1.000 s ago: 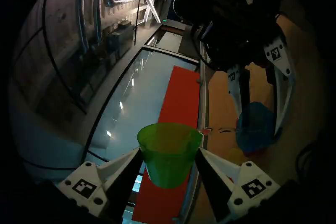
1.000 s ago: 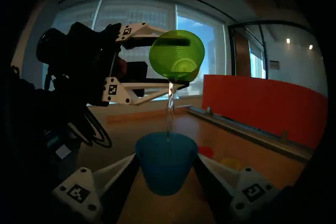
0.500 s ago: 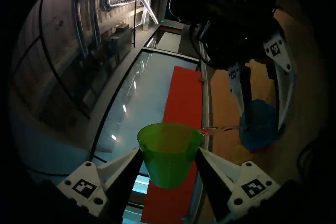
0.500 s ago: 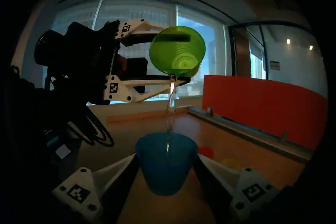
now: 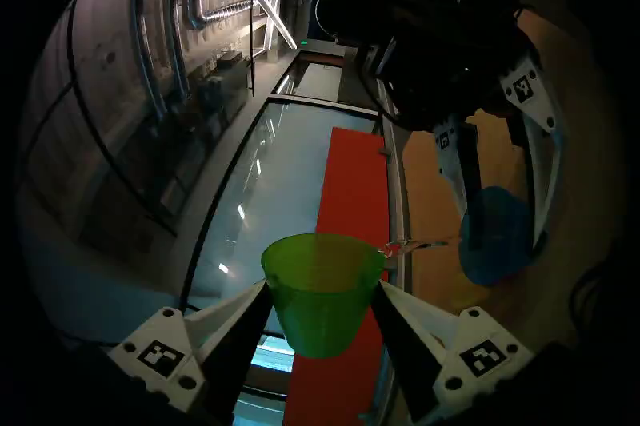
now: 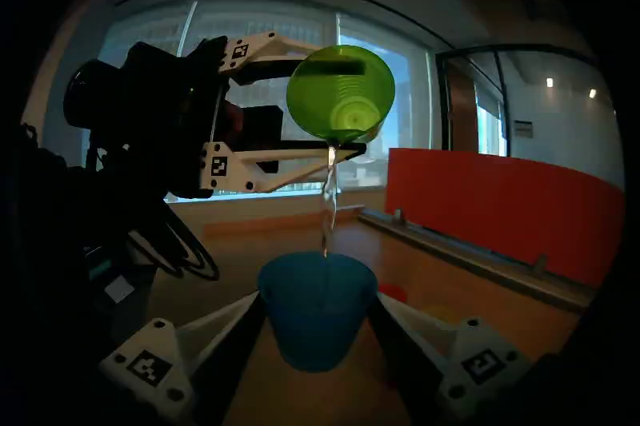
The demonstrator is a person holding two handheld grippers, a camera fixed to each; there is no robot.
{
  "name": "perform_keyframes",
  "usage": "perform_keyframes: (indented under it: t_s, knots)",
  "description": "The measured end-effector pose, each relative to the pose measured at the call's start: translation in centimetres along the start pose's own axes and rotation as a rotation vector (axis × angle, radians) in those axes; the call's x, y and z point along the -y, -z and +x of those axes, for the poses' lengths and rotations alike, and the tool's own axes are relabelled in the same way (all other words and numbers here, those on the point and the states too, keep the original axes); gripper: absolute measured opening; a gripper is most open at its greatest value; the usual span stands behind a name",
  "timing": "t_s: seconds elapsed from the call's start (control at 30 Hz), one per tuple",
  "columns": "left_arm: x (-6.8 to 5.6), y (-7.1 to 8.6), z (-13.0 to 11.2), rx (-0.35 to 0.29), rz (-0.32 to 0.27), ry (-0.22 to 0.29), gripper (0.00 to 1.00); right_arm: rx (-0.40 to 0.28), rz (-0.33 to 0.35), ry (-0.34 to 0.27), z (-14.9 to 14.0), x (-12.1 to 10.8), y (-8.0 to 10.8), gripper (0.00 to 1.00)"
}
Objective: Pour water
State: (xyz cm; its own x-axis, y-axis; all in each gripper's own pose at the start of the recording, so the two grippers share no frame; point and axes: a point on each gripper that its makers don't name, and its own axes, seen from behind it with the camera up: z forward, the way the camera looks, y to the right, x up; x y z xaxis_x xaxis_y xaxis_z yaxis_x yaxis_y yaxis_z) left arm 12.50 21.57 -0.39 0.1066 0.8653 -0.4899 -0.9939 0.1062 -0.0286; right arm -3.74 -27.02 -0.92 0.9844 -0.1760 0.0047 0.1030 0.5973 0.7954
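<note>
Green cup: left gripper view, low centre. Clamped between both fingers of the left gripper and tipped, so a thin thread of water leaves its rim sideways.
Blue cup: farther off, pinched between the fingers of the right gripper, over the wooden table.
Red panel: behind the green cup, beside glass.

Right gripper view.
Blue cup: upright, low centre, gripped on both sides by the right gripper's fingers.
Green cup: above it, on its side in the left gripper, mouth facing the camera.
Water: falls from the green rim into the blue cup.
Window: behind, with the red panel at right.
</note>
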Motion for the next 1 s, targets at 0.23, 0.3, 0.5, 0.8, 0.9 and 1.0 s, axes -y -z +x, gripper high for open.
perform_keyframes:
  t_s: [0.23, 0.3, 0.5, 0.8, 0.9, 1.0]
  knots:
    - [0.1, -0.1, 0.4, -0.005, 0.003, -0.031, 0.83, -0.003, -0.005, 0.000, 0.0, -0.2, 0.1, 0.89]
    - [0.1, -0.2, 0.4, -0.005, 0.005, -0.040, 0.83, -0.005, -0.007, -0.001, 0.0, -0.2, 0.1, 0.89]
    - [-0.1, 0.0, 0.7, -0.006, 0.009, -0.078, 0.83, -0.009, -0.008, -0.002, 0.2, -0.3, 0.2, 0.89]
    - [0.0, 0.2, 1.1, -0.006, 0.019, -0.144, 0.83, -0.013, -0.010, -0.001, 0.4, -0.4, 0.4, 0.89]
    - [0.2, 0.3, 1.1, -0.005, 0.026, -0.163, 0.83, -0.015, -0.011, 0.001, 0.4, -0.4, 0.3, 0.89]
    - [0.4, 0.3, 1.3, -0.008, 0.032, -0.179, 0.83, -0.014, -0.011, 0.001, 0.4, -0.4, 0.4, 0.89]
